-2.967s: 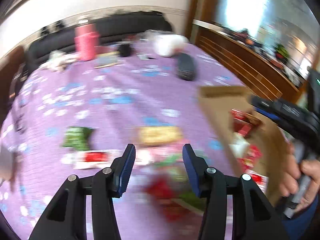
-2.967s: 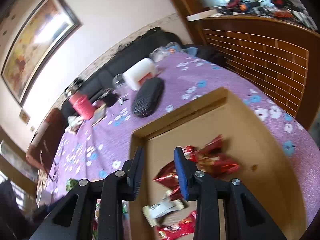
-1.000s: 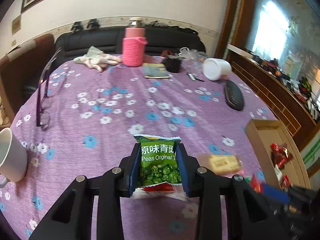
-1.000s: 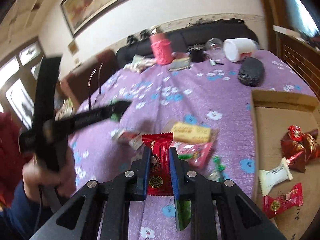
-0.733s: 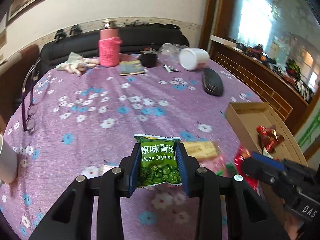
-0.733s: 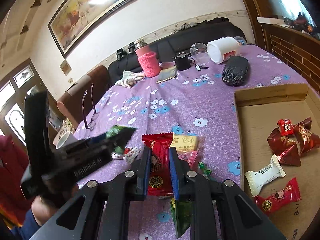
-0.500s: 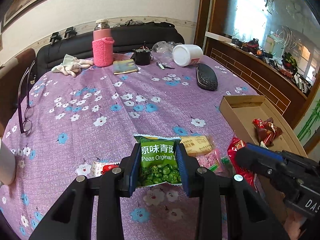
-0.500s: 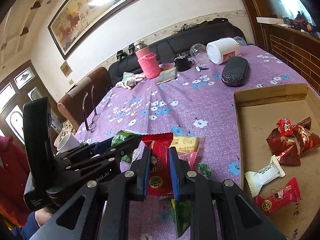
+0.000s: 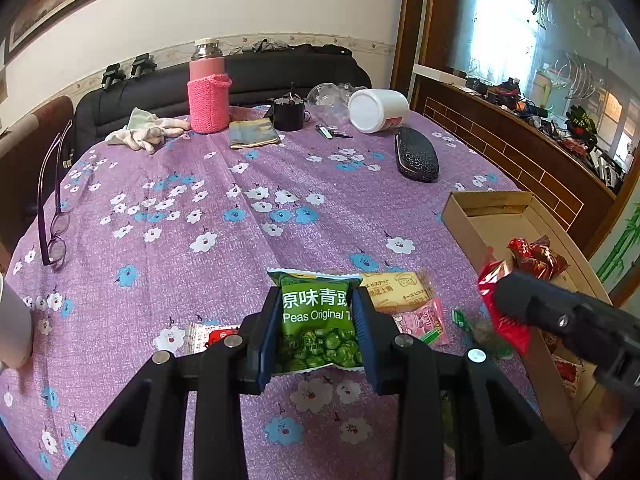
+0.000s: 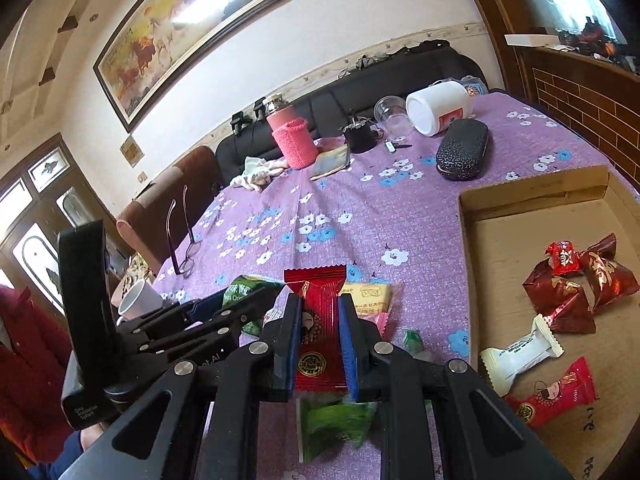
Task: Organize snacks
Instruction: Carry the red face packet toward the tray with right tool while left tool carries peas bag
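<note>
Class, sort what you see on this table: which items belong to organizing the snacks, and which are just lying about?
Job:
green peas packet
red snack packet
cardboard box
biscuit packet

Lying about:
pink bottle
glasses case
eyeglasses
white gloves

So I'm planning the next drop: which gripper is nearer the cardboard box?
Right. The right gripper, holding the red packet, hangs beside the shallow brown cardboard box; the left gripper is farther left over the tablecloth.

Home living room, black sofa (image 9: 256,76), framed painting (image 10: 176,36), floral tablecloth (image 9: 200,216)
</note>
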Motion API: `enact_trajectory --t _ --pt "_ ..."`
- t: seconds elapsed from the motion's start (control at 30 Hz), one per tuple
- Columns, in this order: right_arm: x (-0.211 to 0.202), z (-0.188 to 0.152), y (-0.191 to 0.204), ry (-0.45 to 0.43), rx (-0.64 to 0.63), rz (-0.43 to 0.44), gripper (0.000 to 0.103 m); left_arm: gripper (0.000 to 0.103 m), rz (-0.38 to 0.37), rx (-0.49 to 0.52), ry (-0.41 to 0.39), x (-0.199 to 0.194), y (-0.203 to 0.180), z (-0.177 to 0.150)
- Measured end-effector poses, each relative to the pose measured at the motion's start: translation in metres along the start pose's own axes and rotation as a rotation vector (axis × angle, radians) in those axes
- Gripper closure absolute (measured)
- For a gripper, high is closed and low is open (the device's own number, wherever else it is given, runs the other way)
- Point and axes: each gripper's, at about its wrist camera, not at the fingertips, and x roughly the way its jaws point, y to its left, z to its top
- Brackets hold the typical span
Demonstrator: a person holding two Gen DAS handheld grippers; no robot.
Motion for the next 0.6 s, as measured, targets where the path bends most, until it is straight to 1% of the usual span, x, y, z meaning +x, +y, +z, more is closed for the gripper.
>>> enact_trajectory --t 0.4,0.6 --pt "-0.008 0.009 -0.020 -0.036 0.079 -0.016 0.084 0.069 0.008 0.028 -0.002 0.003 -0.008 -0.003" --pt "-0.007 0.010 -0.022 -0.037 0.084 -0.024 0.084 0.069 0.007 0.042 -0.014 0.001 -0.012 -0.004"
